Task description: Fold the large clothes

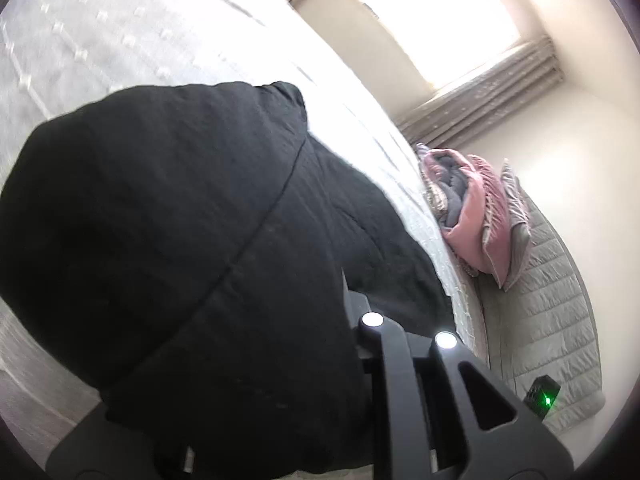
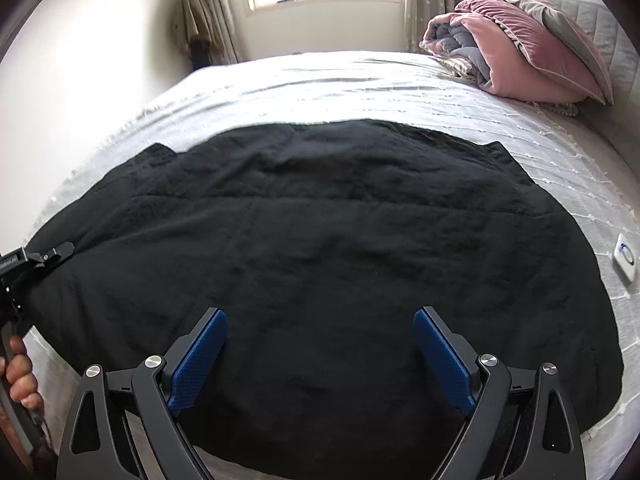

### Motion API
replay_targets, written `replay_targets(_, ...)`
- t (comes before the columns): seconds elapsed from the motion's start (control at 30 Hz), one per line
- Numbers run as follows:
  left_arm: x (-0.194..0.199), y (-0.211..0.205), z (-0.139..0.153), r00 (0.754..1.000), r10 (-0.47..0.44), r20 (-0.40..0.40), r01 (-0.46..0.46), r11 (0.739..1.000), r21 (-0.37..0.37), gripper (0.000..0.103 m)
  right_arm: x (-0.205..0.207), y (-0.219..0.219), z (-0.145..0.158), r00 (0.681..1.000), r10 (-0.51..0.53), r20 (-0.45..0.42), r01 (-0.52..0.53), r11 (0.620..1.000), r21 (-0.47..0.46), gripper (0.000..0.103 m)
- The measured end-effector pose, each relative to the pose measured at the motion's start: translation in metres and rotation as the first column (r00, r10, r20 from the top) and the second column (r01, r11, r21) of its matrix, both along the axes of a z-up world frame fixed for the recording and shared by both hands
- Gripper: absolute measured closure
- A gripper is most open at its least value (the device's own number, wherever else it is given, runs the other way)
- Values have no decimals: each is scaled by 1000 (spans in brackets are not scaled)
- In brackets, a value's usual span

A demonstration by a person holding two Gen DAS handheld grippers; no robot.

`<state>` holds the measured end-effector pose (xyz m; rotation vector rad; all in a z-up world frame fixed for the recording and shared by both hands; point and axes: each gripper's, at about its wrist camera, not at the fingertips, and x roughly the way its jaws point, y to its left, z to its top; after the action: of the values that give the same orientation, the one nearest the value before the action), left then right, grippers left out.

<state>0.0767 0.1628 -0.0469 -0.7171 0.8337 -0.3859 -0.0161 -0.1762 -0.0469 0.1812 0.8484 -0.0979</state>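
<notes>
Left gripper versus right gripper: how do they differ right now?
The left gripper has its jaws drawn together on the edge of the black garment; the right gripper stands wide open, blue pads bare, holding nothing. The left sits at the garment's side edge; the right hangs over its near edge. Both are above the bed.

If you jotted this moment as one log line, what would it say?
left gripper: shut on black garment edge | right gripper: open above garment, holding nothing | garment: spread on bed | fold: not yet made
</notes>
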Motion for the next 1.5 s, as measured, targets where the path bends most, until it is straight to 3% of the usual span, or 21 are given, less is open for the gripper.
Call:
replay_targets(0.13,-7,16,24,996,27,85,-32,998,51,84,0,3,7,998,34,44,-38,995,92,8)
replay_targets(0.27,-15,41,42,983,79,164,-100,987,127,85,3,25,11,991,111,76,-116,990,77,8)
replay_targets(0.4,-25,33,66,961,10,277,-84,963,258,85,10,49,5,968,236,82,-247,954,169,8)
replay_targets(0.57,-47,-12,100,881,-165,444,-31,915,401,85,23,67,-20,950,313,17,-307,917,254,13)
replay_targets(0.67,-55,-38,113,830,-263,492,26,899,438,85,28,64,-26,947,322,-10,-308,913,270,17)
replay_targets(0.77,-60,-65,124,774,-361,519,101,881,462,84,26,30,-11,968,249,40,-249,918,309,18)
replay_targets(0.93,-60,-110,132,712,-491,502,222,836,502,82,8,-46,5,993,48,110,-88,915,395,17)
replay_targets(1.03,-62,-140,125,670,-581,462,302,782,545,79,-4,-88,5,992,-58,112,3,897,442,16)
replay_targets(1.13,-64,-173,107,625,-672,397,390,710,587,74,-16,-120,4,984,-137,114,68,879,473,15)
replay_targets(1.2,-65,-195,90,595,-733,329,458,646,611,69,-23,-134,3,978,-175,110,104,876,470,12)
replay_targets(1.27,-64,-219,66,557,-795,241,534,565,630,65,-32,-155,3,970,-222,98,158,883,443,12)
replay_targets(1.37,-67,-243,27,507,-854,116,610,451,651,51,-42,-177,-1,954,-294,63,245,881,405,12)
replay_targets(1.43,-71,-249,13,465,-880,94,616,398,680,37,-45,-193,-5,943,-328,62,267,853,447,12)
replay_targets(1.5,-75,-249,11,432,-897,90,607,364,707,32,-51,-205,-5,933,-353,73,269,816,512,12)
